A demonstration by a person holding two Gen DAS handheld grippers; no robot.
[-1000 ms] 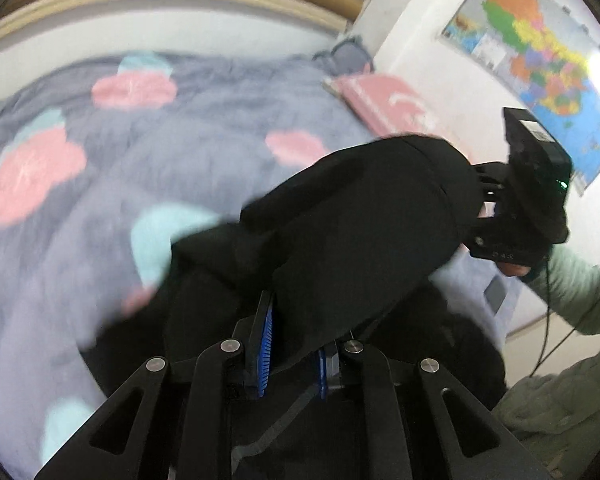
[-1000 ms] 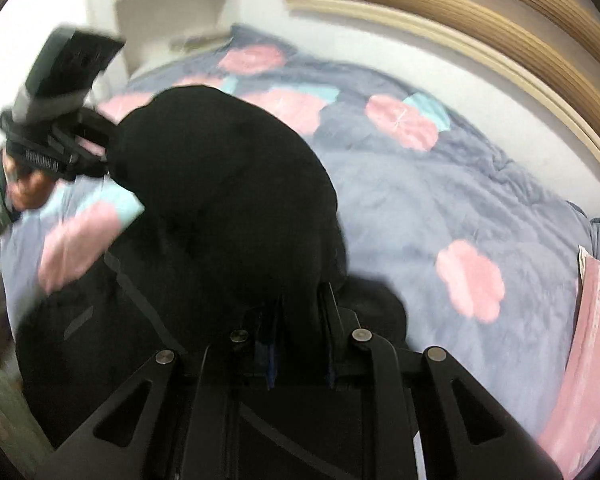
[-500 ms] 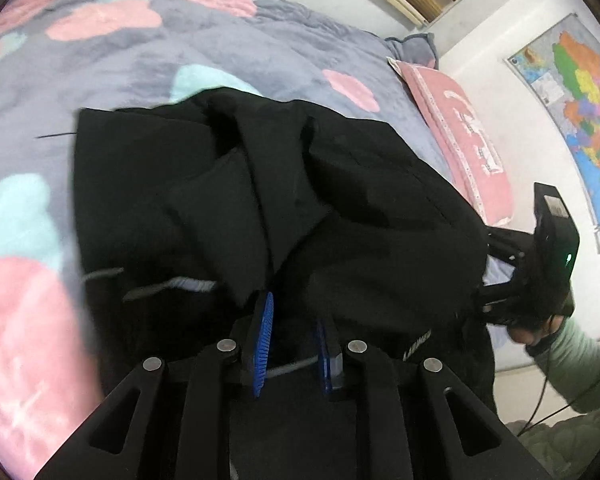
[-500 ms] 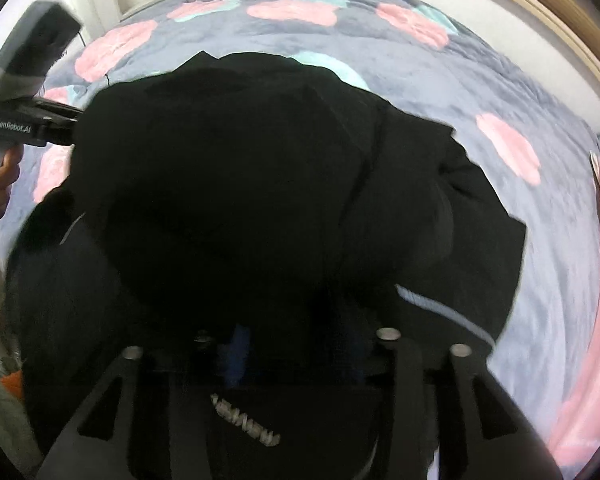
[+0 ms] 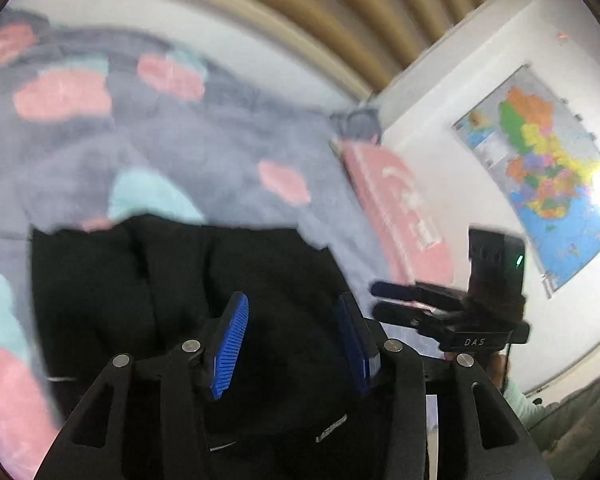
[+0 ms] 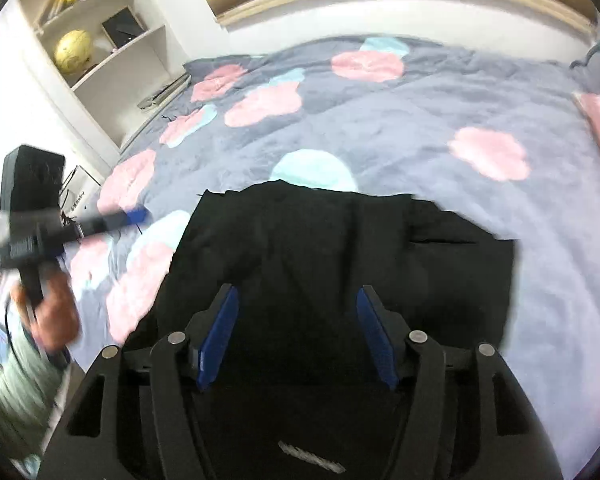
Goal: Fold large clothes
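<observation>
A large black garment (image 5: 172,288) lies spread on the bed, folded over itself; it also shows in the right wrist view (image 6: 340,248). My left gripper (image 5: 294,340) is open and empty, above the garment's near edge. My right gripper (image 6: 296,336) is open and empty, above the same near edge. In the left wrist view the right gripper (image 5: 396,300) is at the right, beside the garment. In the right wrist view the left gripper (image 6: 134,216) is at the left, held in a hand.
The bed has a grey-blue quilt (image 6: 400,120) with pink and mint patches. A pink pillow (image 5: 396,208) lies at the bed's right side. A white shelf (image 6: 100,52) stands at the left. A map (image 5: 540,168) hangs on the wall.
Both grippers have opened and let go of the black garment, which now lies on the bed. Both have lifted and pulled back from it.
</observation>
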